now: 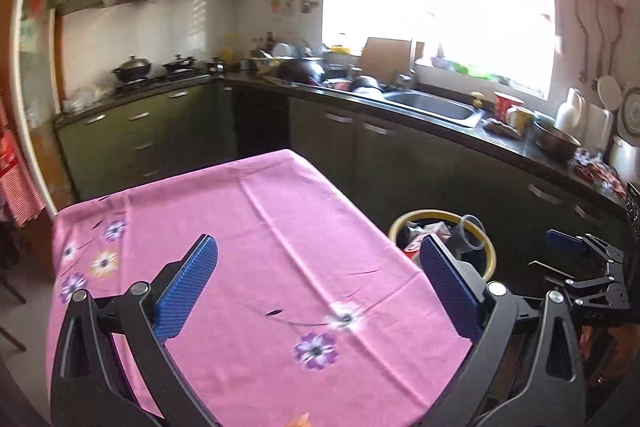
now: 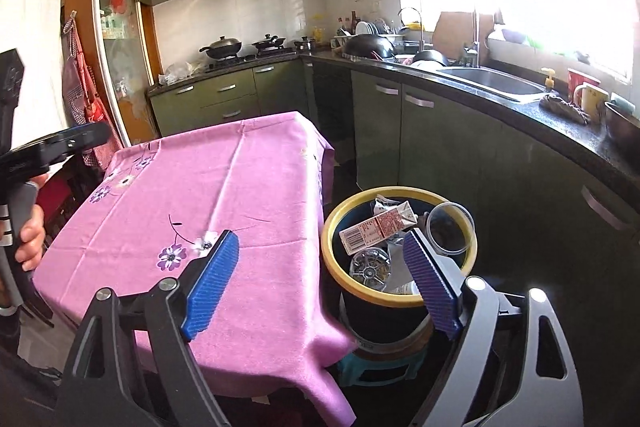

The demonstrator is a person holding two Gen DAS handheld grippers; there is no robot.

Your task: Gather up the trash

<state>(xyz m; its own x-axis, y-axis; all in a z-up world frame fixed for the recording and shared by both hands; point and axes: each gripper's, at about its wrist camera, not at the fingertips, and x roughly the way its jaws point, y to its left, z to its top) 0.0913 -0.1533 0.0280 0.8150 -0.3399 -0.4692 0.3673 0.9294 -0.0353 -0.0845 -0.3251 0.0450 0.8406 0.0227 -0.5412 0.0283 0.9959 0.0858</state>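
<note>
A dark trash bin with a yellow rim (image 2: 332,259) stands right of the table on a small teal stool (image 2: 376,371). It holds a drink carton (image 2: 380,227), a clear plastic cup (image 2: 450,227), a crushed clear bottle (image 2: 370,265) and other wrappers. The bin's rim also shows in the left wrist view (image 1: 490,259). My left gripper (image 1: 316,271) is open and empty above the pink flowered tablecloth (image 1: 248,235). My right gripper (image 2: 320,267) is open and empty, hovering over the table's right edge and the bin. The right gripper also shows in the left wrist view (image 1: 580,247).
The pink-clothed table (image 2: 192,195) bears nothing but the cloth. Green kitchen cabinets (image 2: 440,147) with a dark counter, a sink (image 2: 492,83), pots on a stove (image 2: 240,47) and dishes run along the back and right. A hand holding the left gripper's handle (image 2: 28,235) is at the left.
</note>
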